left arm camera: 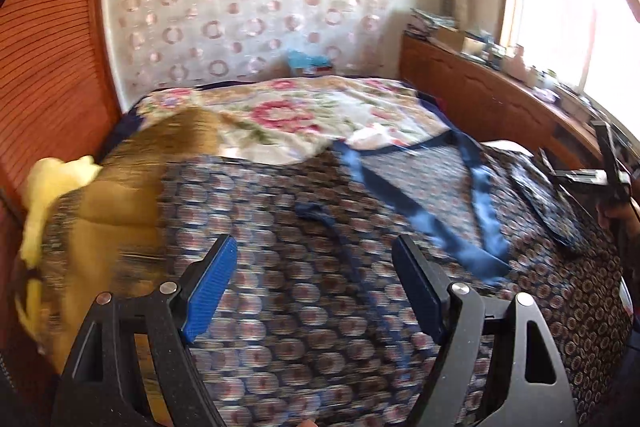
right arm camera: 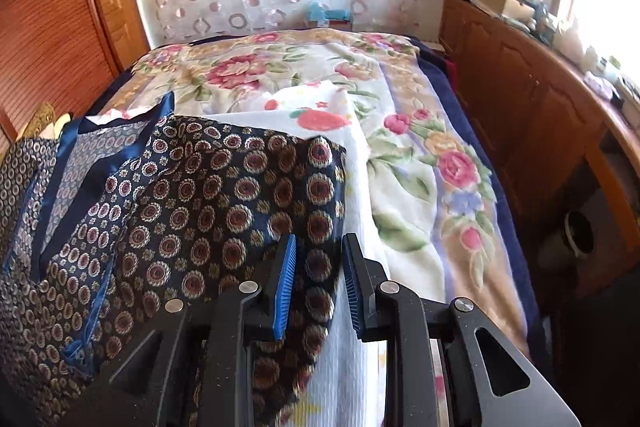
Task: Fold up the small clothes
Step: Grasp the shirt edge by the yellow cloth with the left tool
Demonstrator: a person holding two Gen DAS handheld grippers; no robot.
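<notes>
Patterned garment (right arm camera: 192, 211) lies spread on the bed (right arm camera: 440, 163), blue trim at ten o'clock. Right gripper (right arm camera: 320, 283): fingers narrowly parted, straddling its edge, pads not pressing. Left gripper (left arm camera: 316, 291): fingers wide, empty, above the cloth. Judged step: taking hold; next, pinch the edge.

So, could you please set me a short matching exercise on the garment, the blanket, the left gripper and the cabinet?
1 garment
2 blanket
3 left gripper
4 cabinet

a wooden, along the right side
b wide open, nothing between its pads
c navy with round motifs
d pale with pink flowers

Pairs: 1-c, 2-d, 3-b, 4-a
</notes>
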